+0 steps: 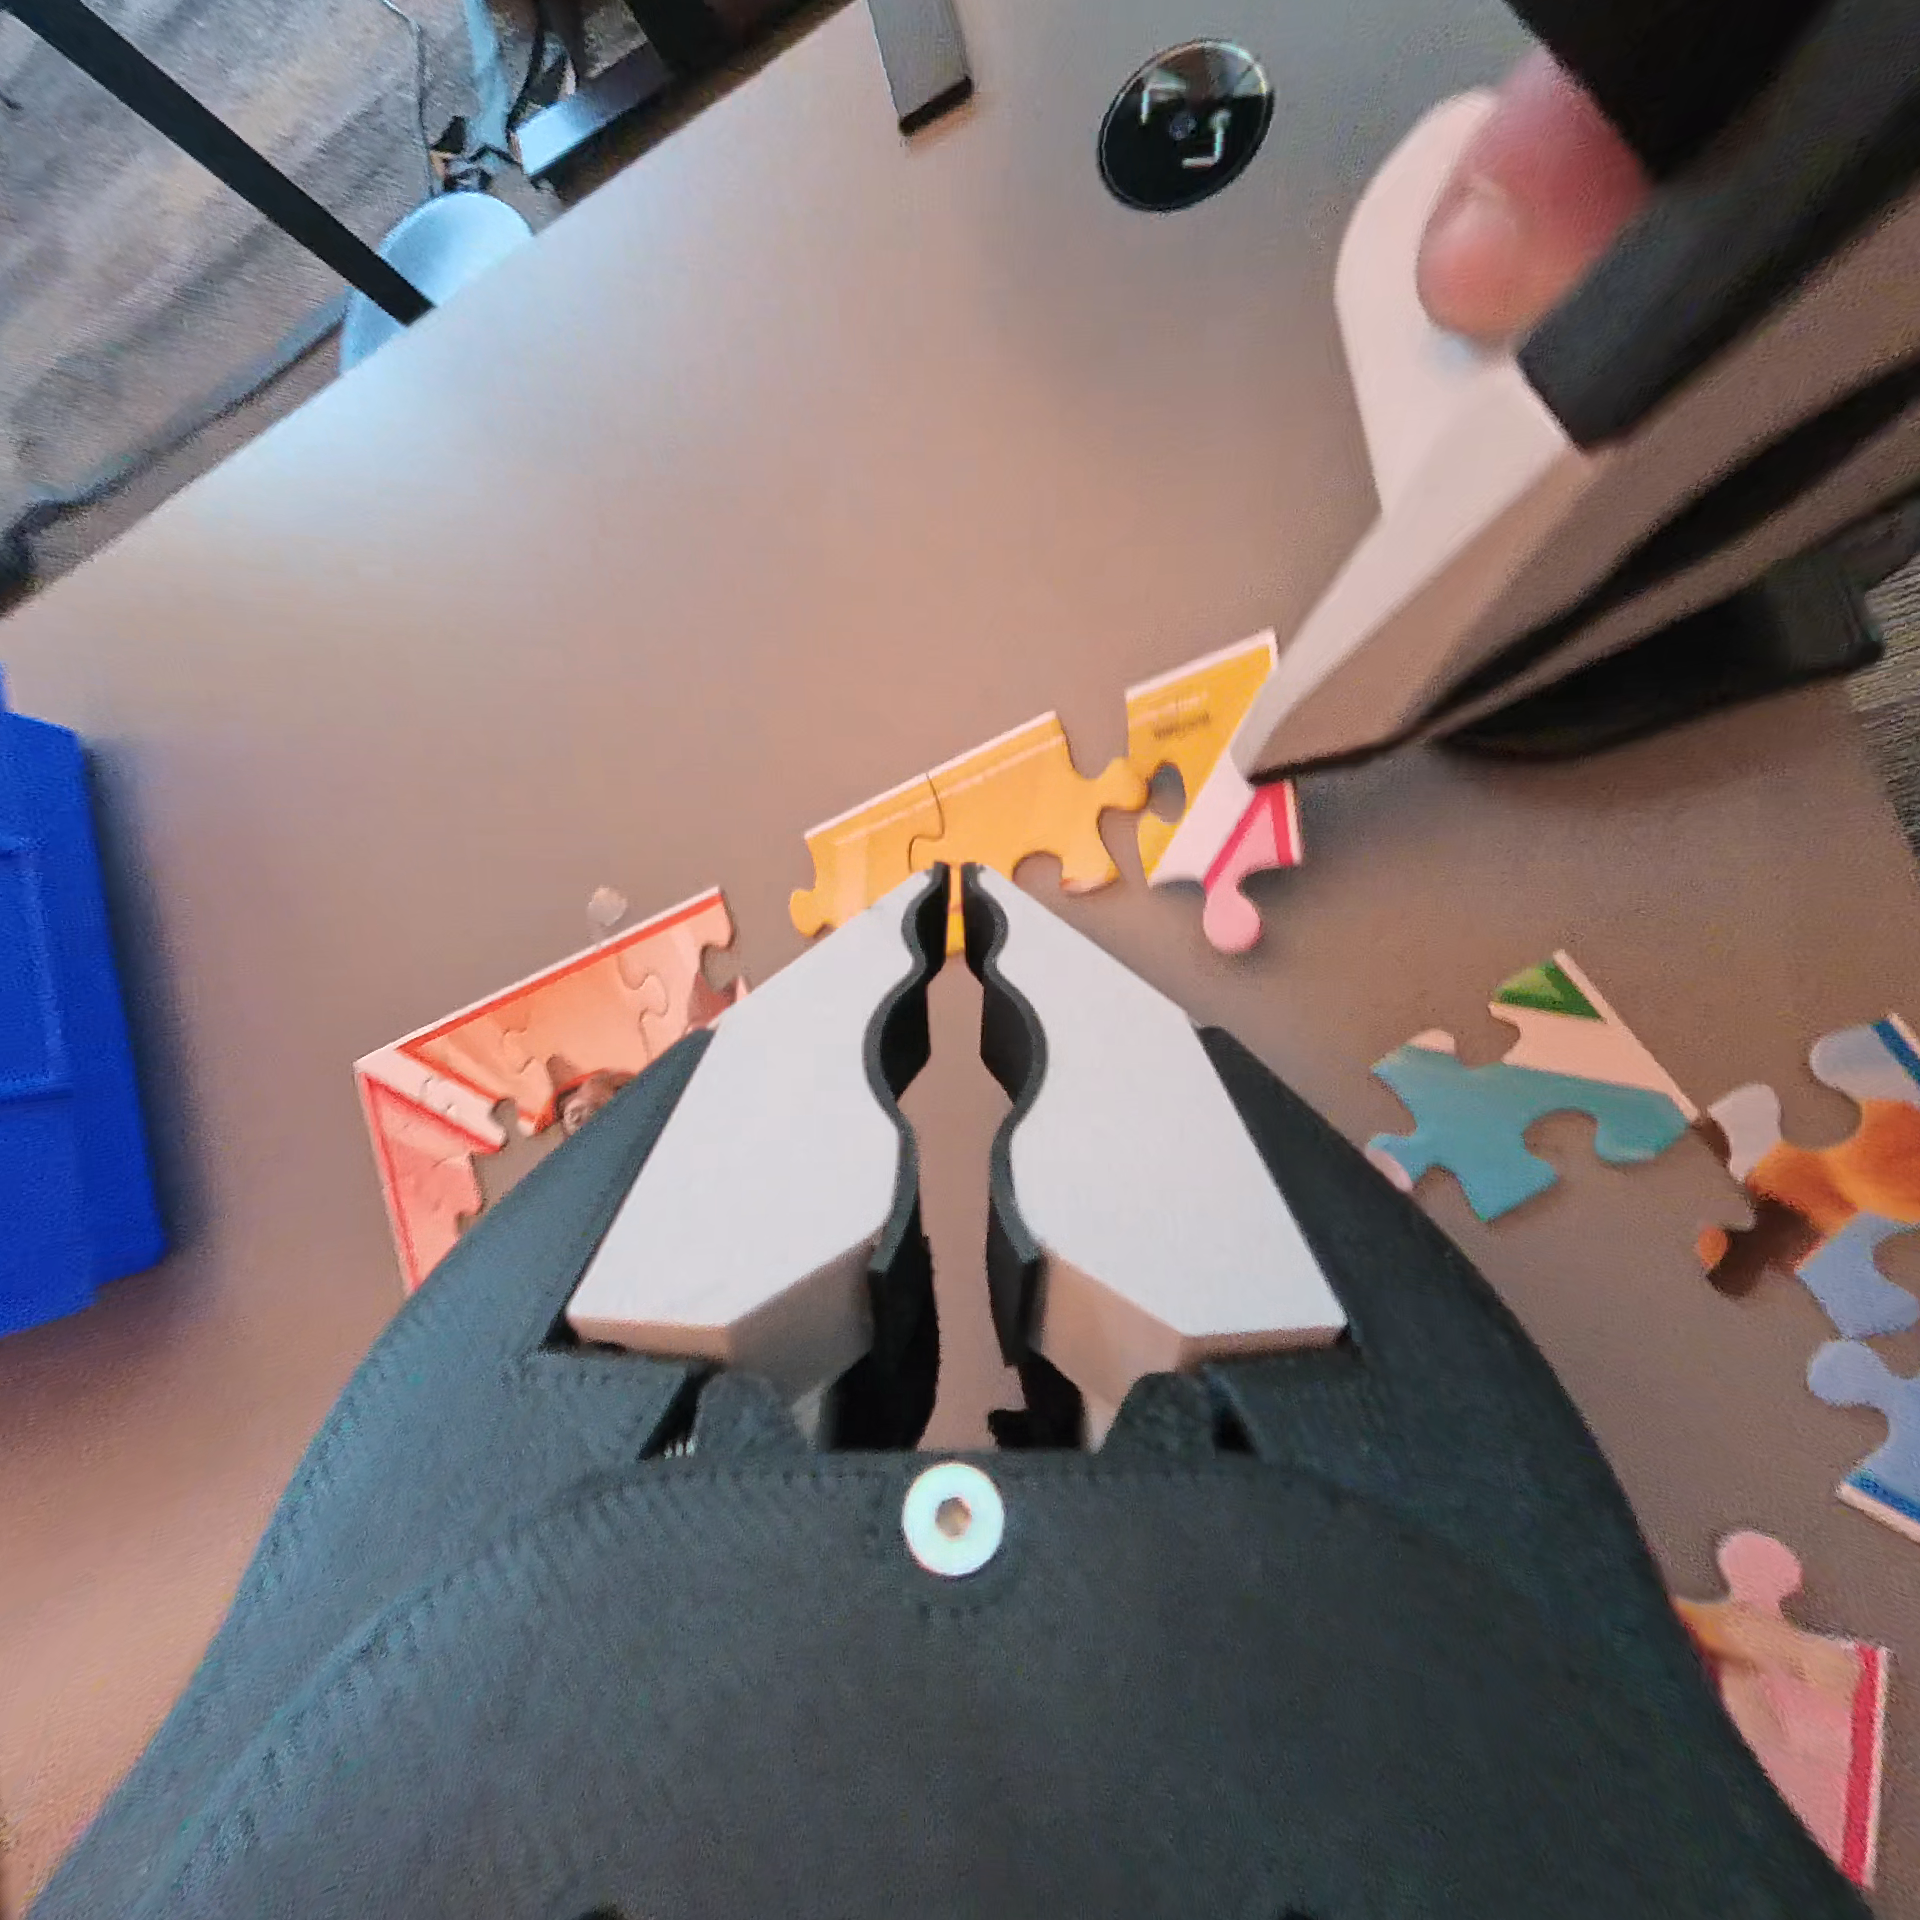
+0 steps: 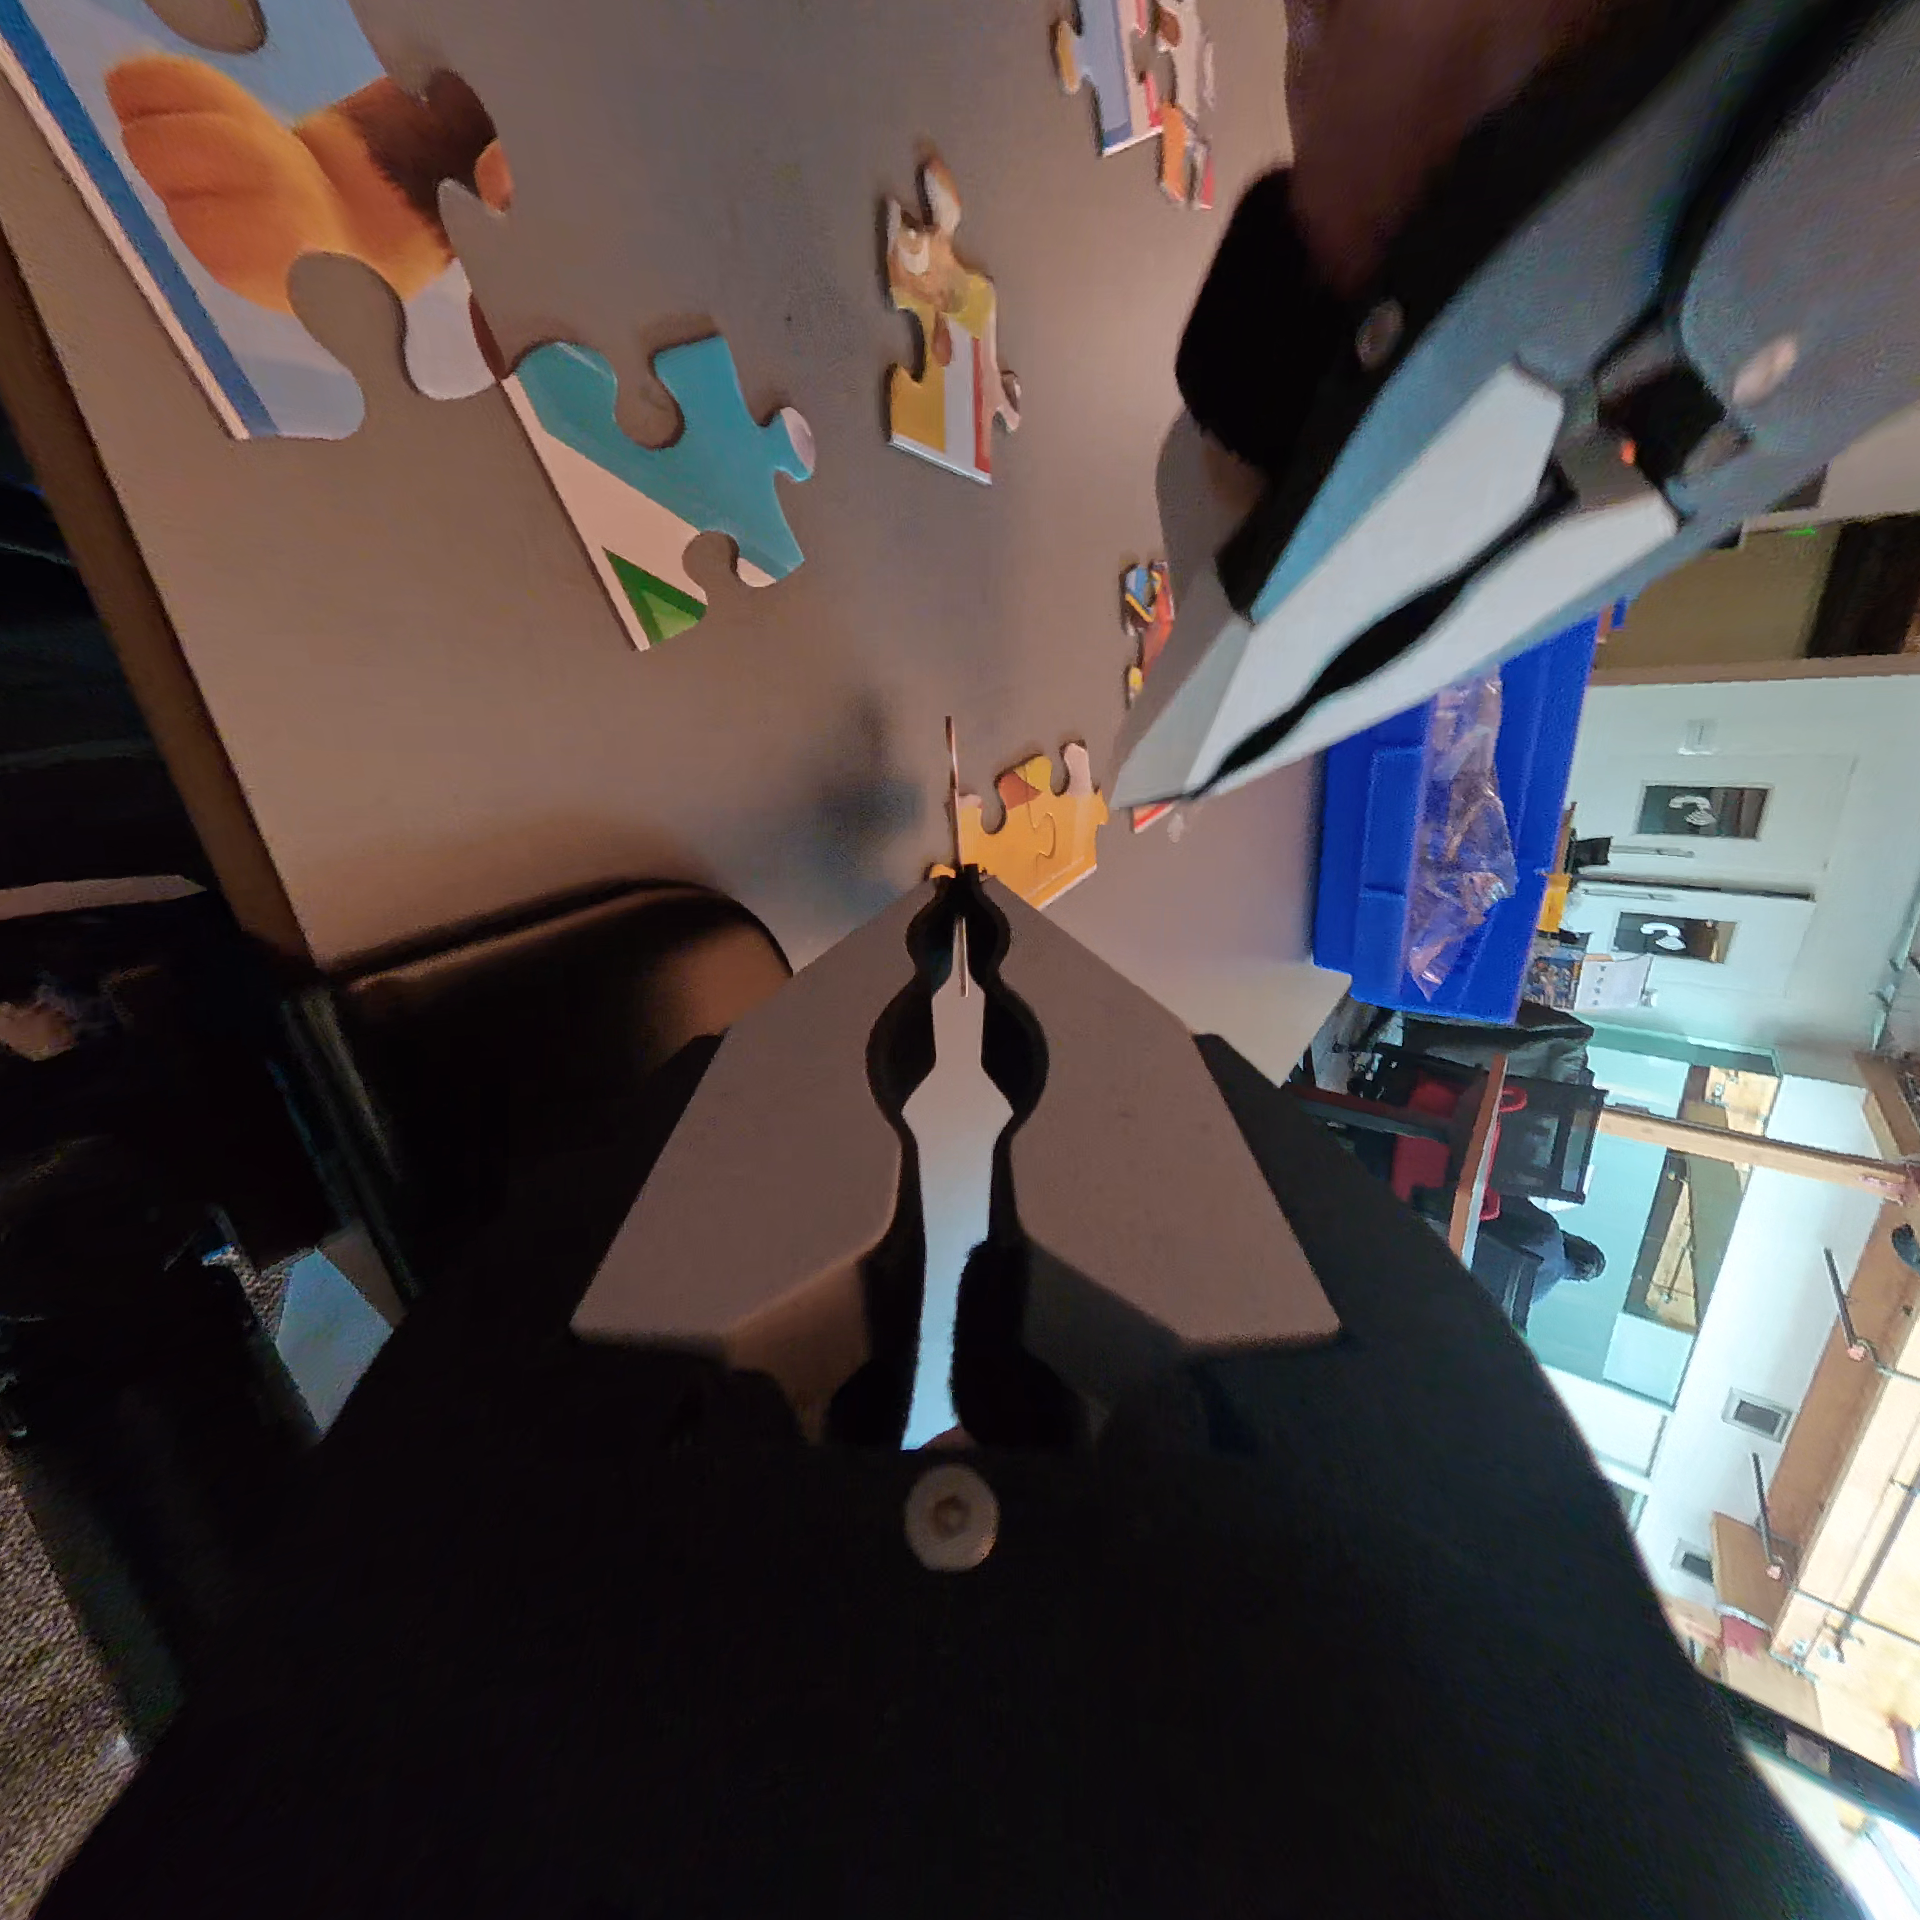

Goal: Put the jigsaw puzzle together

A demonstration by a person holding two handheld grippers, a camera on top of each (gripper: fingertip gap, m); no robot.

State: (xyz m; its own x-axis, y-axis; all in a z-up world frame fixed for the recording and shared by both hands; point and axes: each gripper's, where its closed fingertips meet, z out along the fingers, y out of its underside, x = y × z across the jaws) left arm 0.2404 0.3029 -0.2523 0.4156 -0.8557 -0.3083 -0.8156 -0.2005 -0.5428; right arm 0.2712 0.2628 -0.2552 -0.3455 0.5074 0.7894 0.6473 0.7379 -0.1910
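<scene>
The yellow strip [image 1: 977, 821] of joined pieces lay flat on the grey table [image 1: 727, 499], and everything else sat around it. The left gripper [image 1: 956, 883] hovered at its near edge, tips drawn almost together, with a sliver of yellow showing in the slit; I could not tell whether it pinched the strip or only covered it. The right gripper [image 1: 1262, 764] came in from the strip's right end, clamped on a yellow-and-pink piece [image 1: 1236, 831] whose socket sat just beside the strip's end knob, not yet seated. In its own camera that piece [image 2: 954, 831] showed only edge-on, a thin line between the narrow tips [image 2: 961, 883]. A thumb [image 1: 1507, 208] on its handle was blurred. Left of the strip, an orange-bordered section [image 1: 551, 1018] was half hidden behind the left gripper. Right of it lay a teal piece [image 1: 1527, 1101] and more loose pieces [image 1: 1849, 1164], cut off by the frame. A blue bin [image 1: 62, 997] stood far left, also cut off.
</scene>
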